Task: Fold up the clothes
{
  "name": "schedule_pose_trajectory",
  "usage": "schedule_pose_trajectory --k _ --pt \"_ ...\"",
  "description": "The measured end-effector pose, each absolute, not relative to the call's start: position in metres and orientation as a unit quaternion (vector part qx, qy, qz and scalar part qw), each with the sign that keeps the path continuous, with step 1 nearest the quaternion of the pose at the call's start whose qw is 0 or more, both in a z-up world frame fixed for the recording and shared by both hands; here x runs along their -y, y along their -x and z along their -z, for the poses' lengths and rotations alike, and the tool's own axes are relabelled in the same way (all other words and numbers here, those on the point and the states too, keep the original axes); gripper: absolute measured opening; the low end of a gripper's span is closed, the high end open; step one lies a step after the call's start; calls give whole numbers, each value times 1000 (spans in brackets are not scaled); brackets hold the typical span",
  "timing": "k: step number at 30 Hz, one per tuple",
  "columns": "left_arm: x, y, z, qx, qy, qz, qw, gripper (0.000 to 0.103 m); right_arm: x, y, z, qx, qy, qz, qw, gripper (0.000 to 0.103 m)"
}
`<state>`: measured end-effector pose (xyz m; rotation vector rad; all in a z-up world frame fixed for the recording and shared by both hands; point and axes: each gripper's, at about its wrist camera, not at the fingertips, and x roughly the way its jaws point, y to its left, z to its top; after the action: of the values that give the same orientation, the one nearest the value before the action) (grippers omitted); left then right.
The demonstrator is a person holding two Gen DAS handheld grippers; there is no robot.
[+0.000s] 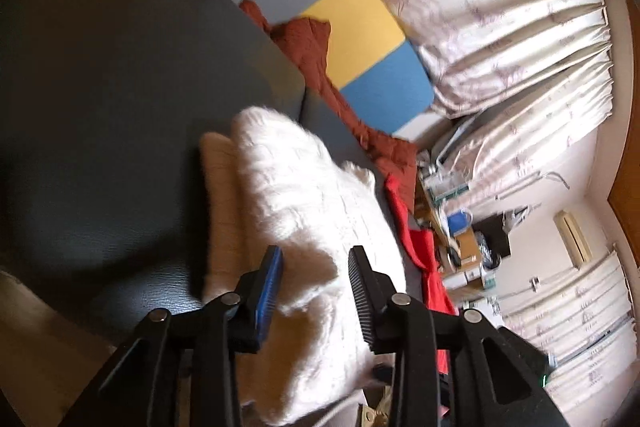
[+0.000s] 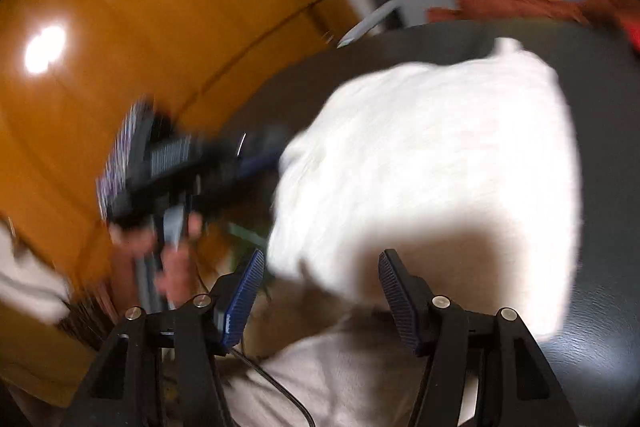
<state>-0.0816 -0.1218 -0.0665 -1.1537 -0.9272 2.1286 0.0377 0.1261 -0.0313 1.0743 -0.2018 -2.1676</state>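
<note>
A white fluffy garment (image 1: 304,187) lies bunched on the dark table (image 1: 100,107), with a beige layer (image 1: 216,187) showing along its left side. My left gripper (image 1: 316,267) is open just above its near part, one finger on each side of a fold. In the right wrist view the same garment (image 2: 440,155) fills the middle. My right gripper (image 2: 322,259) stands open over its near edge, holding nothing. The left gripper (image 2: 264,151) appears there blurred, held by a hand (image 2: 176,267), its tips at the garment's left edge.
A rust-brown garment (image 1: 308,43) and a red one (image 1: 416,239) lie along the table's far edge. Behind them are a grey, yellow and blue panel (image 1: 352,23), curtains (image 1: 520,39) and cluttered shelves (image 1: 460,227). An orange-brown floor (image 2: 120,27) lies left of the table (image 2: 600,347).
</note>
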Motion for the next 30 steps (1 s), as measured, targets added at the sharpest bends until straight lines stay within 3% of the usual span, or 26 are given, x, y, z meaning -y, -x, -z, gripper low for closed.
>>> schedule_pose_trajectory --k 2,4,6,7,8,11,17,19,20,23,24,27,30 --pt "115 91 69 324 451 -791 258 37 -99 -44 31 0 -399 849 347 66" --pt "111 102 76 311 474 -787 241 37 -72 -47 36 -90 -374 860 336 77" --pt "110 113 86 316 495 -774 238 31 -47 -46 51 -178 -362 858 318 77" --pt "111 117 88 318 502 -770 232 24 -34 -45 59 -221 -354 855 308 69" --pt "112 118 87 319 502 -771 229 20 -30 -46 60 -230 -351 854 308 40" --pt "118 114 74 319 481 -781 237 15 -25 -48 59 -226 -345 855 316 12" --pt "120 114 90 268 484 -809 200 16 -15 -47 73 -220 -364 841 334 13" --pt "121 110 90 269 472 -814 204 17 -30 -43 72 -162 -378 842 350 19" --pt "123 108 89 273 466 -816 207 21 -43 -44 65 -130 -372 847 357 28" --pt "131 106 89 309 456 -809 206 24 -93 -50 38 -29 -337 868 364 73" --pt "134 103 86 317 445 -813 201 24 -115 -54 29 6 -319 880 352 77" --pt "135 94 69 303 410 -838 197 26 -180 -57 21 101 -317 897 290 71" --pt "130 87 65 276 411 -842 214 27 -217 -53 33 118 -362 899 216 61"
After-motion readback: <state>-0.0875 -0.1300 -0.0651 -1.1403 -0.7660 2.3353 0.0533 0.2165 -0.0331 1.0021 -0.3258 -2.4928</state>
